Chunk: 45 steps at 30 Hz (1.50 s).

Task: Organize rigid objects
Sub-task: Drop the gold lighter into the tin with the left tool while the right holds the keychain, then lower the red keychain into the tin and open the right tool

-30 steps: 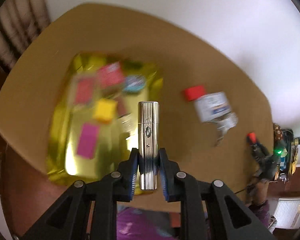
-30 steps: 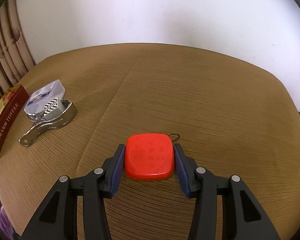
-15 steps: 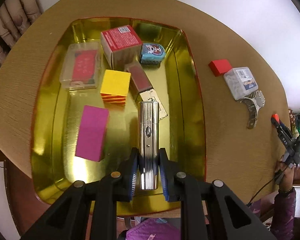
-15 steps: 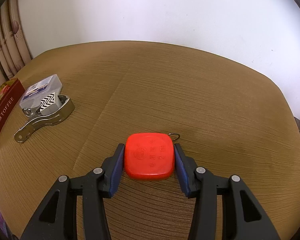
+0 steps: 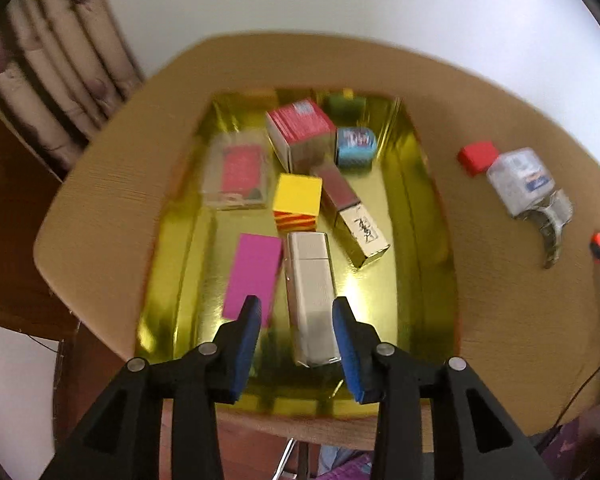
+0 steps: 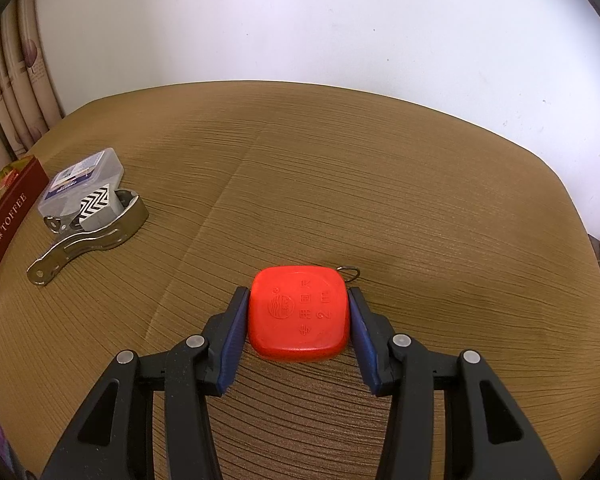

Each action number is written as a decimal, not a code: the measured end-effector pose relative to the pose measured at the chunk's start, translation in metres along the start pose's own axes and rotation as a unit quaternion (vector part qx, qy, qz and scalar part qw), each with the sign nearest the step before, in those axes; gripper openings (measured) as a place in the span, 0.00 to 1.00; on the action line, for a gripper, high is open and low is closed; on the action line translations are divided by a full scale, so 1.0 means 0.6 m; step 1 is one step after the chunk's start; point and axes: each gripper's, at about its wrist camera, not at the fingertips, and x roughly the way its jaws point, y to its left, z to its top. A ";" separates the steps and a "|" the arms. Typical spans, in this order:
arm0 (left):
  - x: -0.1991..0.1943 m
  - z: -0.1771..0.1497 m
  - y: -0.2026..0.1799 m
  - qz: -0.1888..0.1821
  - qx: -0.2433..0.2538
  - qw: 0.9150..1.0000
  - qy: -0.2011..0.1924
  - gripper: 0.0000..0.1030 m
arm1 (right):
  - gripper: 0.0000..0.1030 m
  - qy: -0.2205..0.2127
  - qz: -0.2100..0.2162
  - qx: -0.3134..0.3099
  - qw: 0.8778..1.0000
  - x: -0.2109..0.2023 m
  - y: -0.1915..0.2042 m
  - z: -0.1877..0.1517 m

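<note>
Left gripper [image 5: 296, 312], clamped on the silver case [image 5: 310, 296] half a second earlier, had spread wide and left it flat in the gold tray [image 5: 424, 240] beside the magenta box [image 5: 254, 276], so that placement looked complete; right gripper [image 6: 298, 312] bracketed the red tape measure [image 6: 298, 314] on the table [image 6: 380, 200], grip uncertain.

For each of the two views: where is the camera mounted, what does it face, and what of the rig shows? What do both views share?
Left wrist: on the left gripper, looking down at the gold tray and silver case; open fingers show.
Right wrist: on the right gripper, looking low across the table; fingers flank the red tape measure.
Shared: clear box, metal clip.
</note>
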 end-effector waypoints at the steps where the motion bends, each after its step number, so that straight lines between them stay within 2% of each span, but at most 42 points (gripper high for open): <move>1: -0.013 -0.012 0.004 -0.003 -0.008 1.000 -0.014 0.37 | 0.43 0.000 0.000 0.001 1.000 -0.006 -0.011 -0.003; 7: -0.063 -0.078 0.035 0.013 -0.044 0.995 -0.087 0.37 | 0.43 0.007 -0.006 0.004 1.000 -0.009 -0.020 -0.002; 10: -0.077 -0.104 0.052 0.051 -0.053 0.991 -0.115 0.37 | 0.42 0.015 -0.010 0.015 1.000 -0.011 -0.019 0.001; 12: -0.074 -0.109 0.063 0.082 -0.048 0.989 -0.116 0.38 | 0.42 0.020 -0.005 0.028 0.999 -0.016 -0.021 0.002; 18: -0.075 -0.112 0.094 0.079 -0.078 0.986 -0.121 0.38 | 0.42 0.014 0.040 0.053 0.998 -0.066 0.013 0.010; 21: -0.071 -0.115 0.090 0.094 -0.070 0.986 -0.120 0.38 | 0.43 -0.006 0.103 0.040 0.994 -0.108 0.082 0.044; 24: -0.061 -0.115 0.084 0.099 -0.056 0.988 -0.108 0.38 | 0.43 -0.016 0.164 -0.009 0.986 -0.137 0.194 0.083; 26: -0.057 -0.117 0.085 0.090 -0.056 0.989 -0.101 0.38 | 0.43 -0.011 0.211 -0.042 0.976 -0.139 0.281 0.108; 30: -0.051 -0.117 0.093 0.078 -0.062 0.991 -0.091 0.38 | 0.43 0.012 0.278 -0.087 0.957 -0.115 0.434 0.135; 34: -0.040 -0.117 0.105 0.066 -0.074 0.992 -0.072 0.38 | 0.43 0.045 0.308 -0.120 0.943 -0.070 0.565 0.150; 36: -0.033 -0.117 0.110 0.057 -0.080 0.993 -0.063 0.38 | 0.42 0.060 0.309 -0.138 0.939 -0.057 0.622 0.154; 38: -0.028 -0.116 0.114 0.058 -0.084 0.993 -0.057 0.38 | 0.42 0.072 0.306 -0.151 0.937 -0.045 0.657 0.159; 45: -0.008 -0.116 0.129 0.052 -0.102 0.993 -0.028 0.38 | 0.43 0.083 0.304 -0.164 0.935 -0.025 0.717 0.173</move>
